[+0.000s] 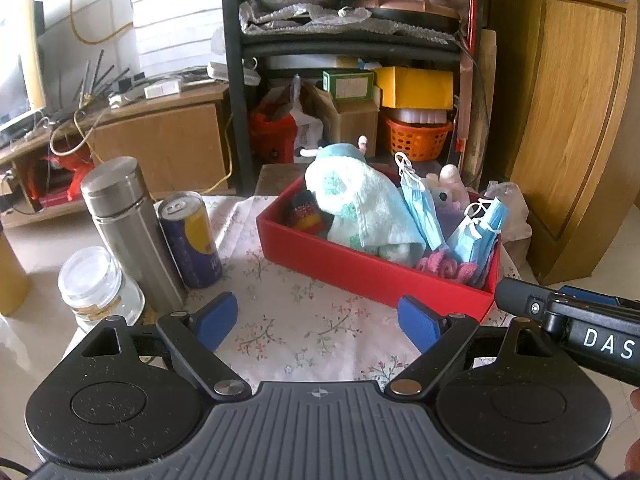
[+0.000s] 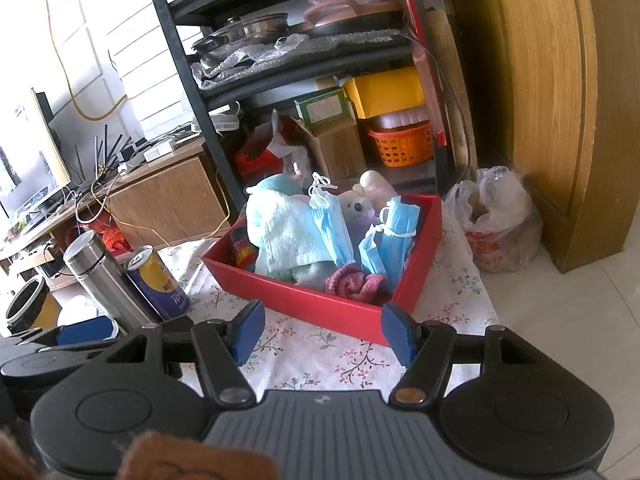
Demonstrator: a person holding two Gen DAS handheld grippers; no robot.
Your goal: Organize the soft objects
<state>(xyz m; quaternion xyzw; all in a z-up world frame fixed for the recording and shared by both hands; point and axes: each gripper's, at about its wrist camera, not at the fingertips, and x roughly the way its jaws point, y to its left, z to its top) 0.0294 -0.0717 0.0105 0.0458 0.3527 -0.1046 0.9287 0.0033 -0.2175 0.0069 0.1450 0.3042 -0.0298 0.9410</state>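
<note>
Two grippers mine, left gripper (image 1: 318, 322) and right gripper (image 2: 322, 332), jaws wide, empty. Red box (image 1: 360, 264) on floral tablecloth (image 1: 288, 320) holds towel (image 1: 360, 208), face masks (image 1: 476, 232). Only right view shows plastic bag (image 2: 500, 224); only left, glass jar (image 1: 96, 288), "DAS" lettering.

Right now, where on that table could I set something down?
The flowered cloth is bare between the red box and the open left gripper, and right of the can. The box is crammed; the flask and jar crowd the left edge.
</note>
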